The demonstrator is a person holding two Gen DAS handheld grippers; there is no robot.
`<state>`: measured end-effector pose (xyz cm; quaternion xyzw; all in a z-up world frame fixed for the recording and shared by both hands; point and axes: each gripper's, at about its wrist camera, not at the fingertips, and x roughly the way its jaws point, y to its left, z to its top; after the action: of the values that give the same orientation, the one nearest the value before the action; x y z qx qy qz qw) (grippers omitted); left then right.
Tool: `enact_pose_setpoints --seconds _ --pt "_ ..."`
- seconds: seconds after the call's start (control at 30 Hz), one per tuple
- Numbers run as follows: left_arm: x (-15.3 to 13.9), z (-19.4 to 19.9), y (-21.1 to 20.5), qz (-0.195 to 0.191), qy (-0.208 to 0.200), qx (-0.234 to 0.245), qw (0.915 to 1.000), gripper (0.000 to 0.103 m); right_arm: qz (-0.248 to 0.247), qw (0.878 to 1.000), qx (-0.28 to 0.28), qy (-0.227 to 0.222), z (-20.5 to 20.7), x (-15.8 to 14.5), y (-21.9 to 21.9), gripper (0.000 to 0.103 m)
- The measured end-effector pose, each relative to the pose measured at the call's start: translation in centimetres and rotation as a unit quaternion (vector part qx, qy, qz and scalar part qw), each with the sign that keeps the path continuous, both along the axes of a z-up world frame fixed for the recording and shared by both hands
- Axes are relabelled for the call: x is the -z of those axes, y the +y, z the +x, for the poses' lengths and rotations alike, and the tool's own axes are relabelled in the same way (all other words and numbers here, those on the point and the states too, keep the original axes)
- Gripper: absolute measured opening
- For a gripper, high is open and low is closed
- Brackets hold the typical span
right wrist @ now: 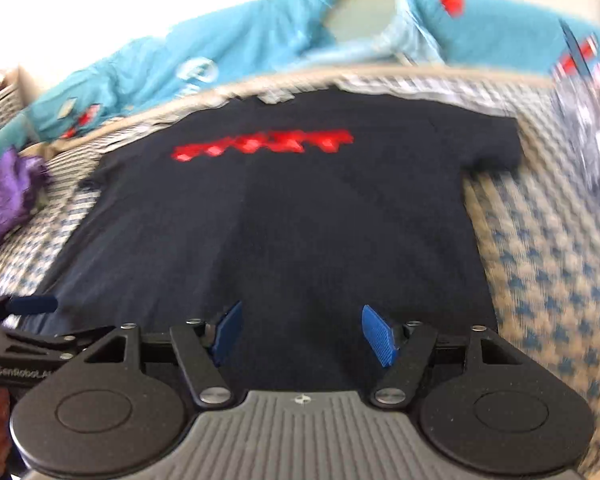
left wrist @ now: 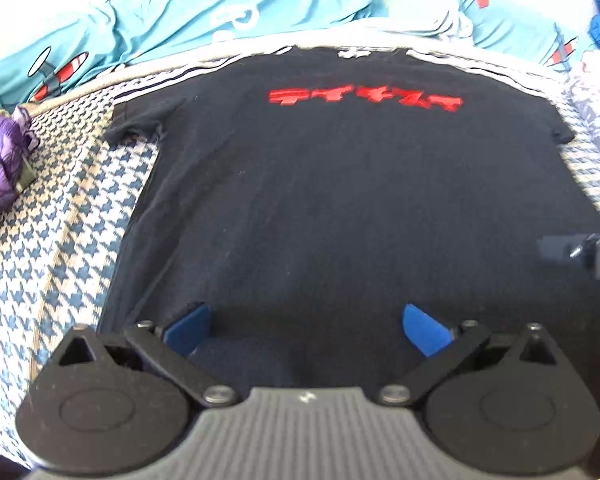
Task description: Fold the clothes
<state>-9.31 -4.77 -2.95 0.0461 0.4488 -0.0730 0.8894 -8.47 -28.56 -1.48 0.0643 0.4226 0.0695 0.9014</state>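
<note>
Houndstooth bedspread [left wrist: 56,240] fills the bed, and the black T-shirt [left wrist: 340,200] lies spread flat on it, red print up, collar at the far side — laid out smooth so it can be folded cleanly. Both tools hang over the near hem, left tool [left wrist: 306,330] and right tool [right wrist: 300,330] with jaws apart and gripping nothing — apparently lined up to pinch that hem.

Both wrist cameras look steeply down from close above the shirt's [left wrist: 320,184] hem toward its collar at 12 o'clock. The left view sits nearer the left edge, the right nearer the right; both share the shirt [right wrist: 284,216], bed [left wrist: 60,216] and blue bedding [right wrist: 228,44].
</note>
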Motion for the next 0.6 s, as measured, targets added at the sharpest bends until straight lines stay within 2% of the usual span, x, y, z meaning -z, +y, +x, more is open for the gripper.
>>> enact_pose_setpoints --seconds 0.07,0.17,0.23,0.43,0.47,0.5,0.53,0.6 --pt "0.1 0.0 0.1 -0.001 -0.002 -0.002 1.0 0.103 -0.007 1.0 0.019 -0.003 0.0 -0.1 -0.5 0.058" --pt "0.2 0.1 0.5 0.004 0.0 -0.006 1.0 0.103 -0.066 0.996 0.056 -0.01 -0.2 0.0 -0.6 0.057" --pt "0.3 0.1 0.8 0.003 0.001 -0.01 0.9999 0.103 -0.085 0.994 0.063 -0.006 -0.1 0.3 -0.8 0.057" --pt "0.4 -0.3 1.1 0.01 -0.002 -0.012 0.9999 0.103 -0.088 0.994 0.067 -0.002 -0.3 0.2 -0.5 0.06" --pt "0.4 -0.3 1.1 0.011 -0.002 -0.013 0.9999 0.103 -0.083 0.994 0.067 0.001 -0.1 0.2 -0.5 0.062" --pt "0.4 -0.4 1.1 0.011 -0.002 -0.014 0.9998 0.103 -0.075 0.995 0.061 0.004 0.1 0.3 -0.5 0.072" --pt "0.4 -0.4 1.1 0.011 -0.001 -0.015 0.9998 0.103 -0.065 0.996 0.054 0.01 0.3 0.3 -0.6 0.089" --pt "0.4 -0.5 1.2 0.009 0.0 -0.018 0.9998 0.103 -0.049 0.998 0.038 0.025 0.5 0.6 -0.5 0.103"
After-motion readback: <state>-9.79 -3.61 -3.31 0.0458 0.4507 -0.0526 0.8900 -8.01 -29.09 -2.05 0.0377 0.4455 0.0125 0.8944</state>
